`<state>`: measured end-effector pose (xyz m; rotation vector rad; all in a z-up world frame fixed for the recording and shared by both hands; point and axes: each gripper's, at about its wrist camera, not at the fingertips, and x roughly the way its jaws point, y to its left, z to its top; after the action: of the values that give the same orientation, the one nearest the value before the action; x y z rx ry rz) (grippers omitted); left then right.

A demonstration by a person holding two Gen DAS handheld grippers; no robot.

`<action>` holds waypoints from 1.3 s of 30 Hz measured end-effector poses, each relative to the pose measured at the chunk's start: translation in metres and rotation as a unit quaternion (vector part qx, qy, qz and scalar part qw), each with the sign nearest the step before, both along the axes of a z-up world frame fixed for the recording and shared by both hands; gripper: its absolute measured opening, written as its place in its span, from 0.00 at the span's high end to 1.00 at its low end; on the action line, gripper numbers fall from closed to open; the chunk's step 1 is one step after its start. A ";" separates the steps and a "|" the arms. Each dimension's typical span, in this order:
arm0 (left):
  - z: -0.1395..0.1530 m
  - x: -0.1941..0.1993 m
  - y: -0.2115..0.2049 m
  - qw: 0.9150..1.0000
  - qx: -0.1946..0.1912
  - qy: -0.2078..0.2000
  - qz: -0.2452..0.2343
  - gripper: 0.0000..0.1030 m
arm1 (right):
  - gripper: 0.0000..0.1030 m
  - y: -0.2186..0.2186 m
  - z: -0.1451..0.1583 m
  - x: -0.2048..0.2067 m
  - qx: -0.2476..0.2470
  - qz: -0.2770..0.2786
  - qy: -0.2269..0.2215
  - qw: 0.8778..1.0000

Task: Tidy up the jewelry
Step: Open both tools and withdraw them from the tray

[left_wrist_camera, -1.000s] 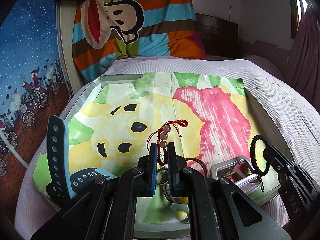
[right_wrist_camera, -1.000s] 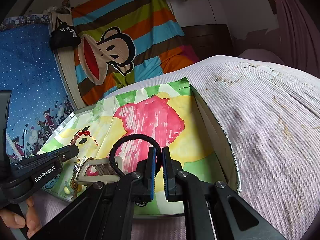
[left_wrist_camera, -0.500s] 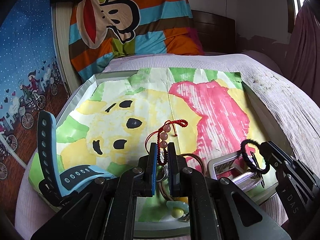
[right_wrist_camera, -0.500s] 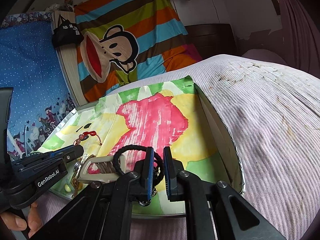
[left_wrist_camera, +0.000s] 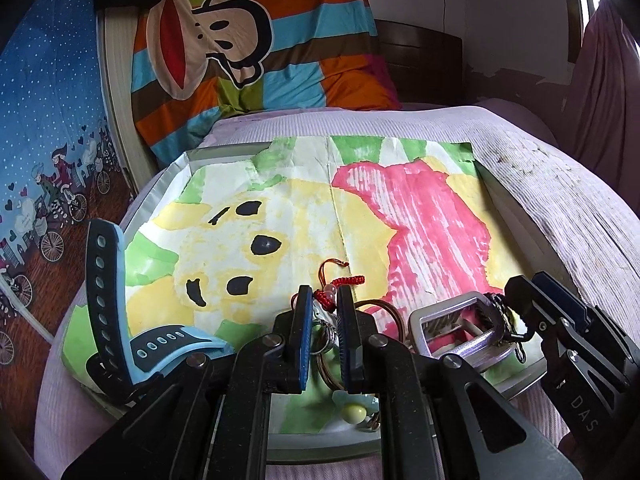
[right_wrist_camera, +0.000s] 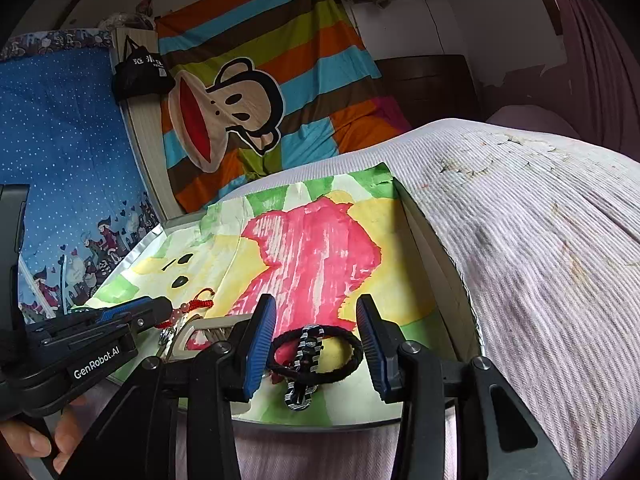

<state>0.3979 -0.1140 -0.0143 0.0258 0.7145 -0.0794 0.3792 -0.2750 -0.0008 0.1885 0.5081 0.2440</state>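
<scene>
Red cord bracelet sits between the left gripper's narrowly parted fingers, while the right gripper gapes wide around the black bracelet at the tray's near edge, so either may snag.

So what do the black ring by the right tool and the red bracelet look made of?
Black ring: matte braided cord or elastic, going by its woven texture. Red bracelet: knotted red cord with pale glossy beads, possibly stone or glass; too small to tell.
</scene>
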 end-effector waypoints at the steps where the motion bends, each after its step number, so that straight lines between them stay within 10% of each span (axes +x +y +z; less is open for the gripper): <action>1: 0.001 -0.002 0.001 1.000 -0.001 -0.002 0.000 0.84 | 0.58 -0.002 0.001 -0.001 0.003 0.000 -0.001 1.000; 14: 0.029 -0.042 0.012 0.998 -0.013 -0.053 -0.005 0.33 | 0.25 -0.009 0.020 -0.023 0.006 -0.003 -0.035 0.999; 25: 0.052 -0.083 0.031 0.996 -0.023 -0.088 0.015 0.16 | 0.00 -0.005 0.045 -0.054 -0.005 0.001 -0.079 0.997; 39: 0.086 -0.153 0.059 0.988 -0.046 -0.144 0.041 0.06 | 0.00 0.010 0.066 -0.108 -0.024 0.017 -0.117 0.993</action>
<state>0.2448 -0.0548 0.0720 -0.0790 0.4219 -0.0286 0.2710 -0.2645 0.0649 0.1021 0.2840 0.2829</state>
